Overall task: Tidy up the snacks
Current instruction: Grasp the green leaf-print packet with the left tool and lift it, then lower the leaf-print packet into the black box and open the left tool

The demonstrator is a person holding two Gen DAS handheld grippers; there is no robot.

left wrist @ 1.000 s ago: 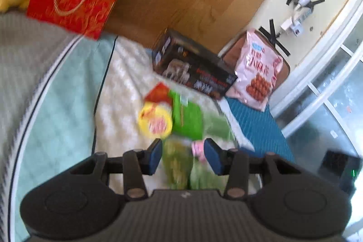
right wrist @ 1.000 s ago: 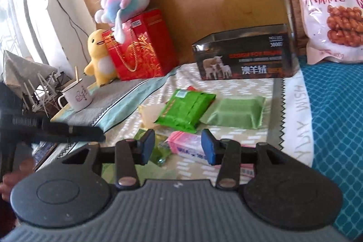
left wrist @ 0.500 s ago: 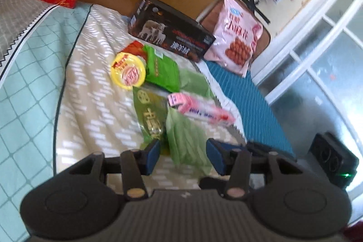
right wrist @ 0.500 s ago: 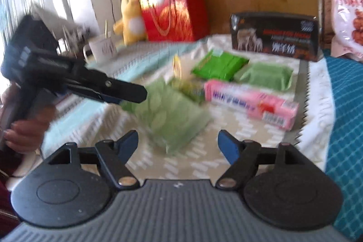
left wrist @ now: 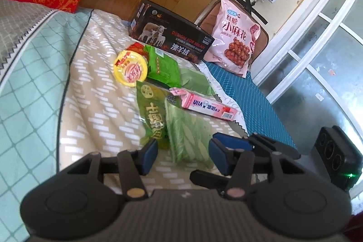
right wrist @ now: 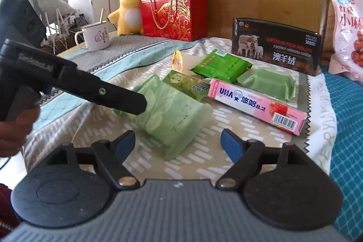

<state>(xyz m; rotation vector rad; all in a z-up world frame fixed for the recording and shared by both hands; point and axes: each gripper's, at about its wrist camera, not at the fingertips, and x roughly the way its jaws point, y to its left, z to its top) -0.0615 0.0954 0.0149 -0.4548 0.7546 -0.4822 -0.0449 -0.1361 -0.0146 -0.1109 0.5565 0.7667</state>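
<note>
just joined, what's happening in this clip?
A person holds a gripper in each hand over a pile of snacks on a bed. Both the left gripper and the right gripper are closing in on the pale green leaf-print packet, jaws opening, nothing gripped yet. The pink box, the yellow-lidded cup and the other green packets lie loose. The dark sheep-print box stands behind them.
</note>
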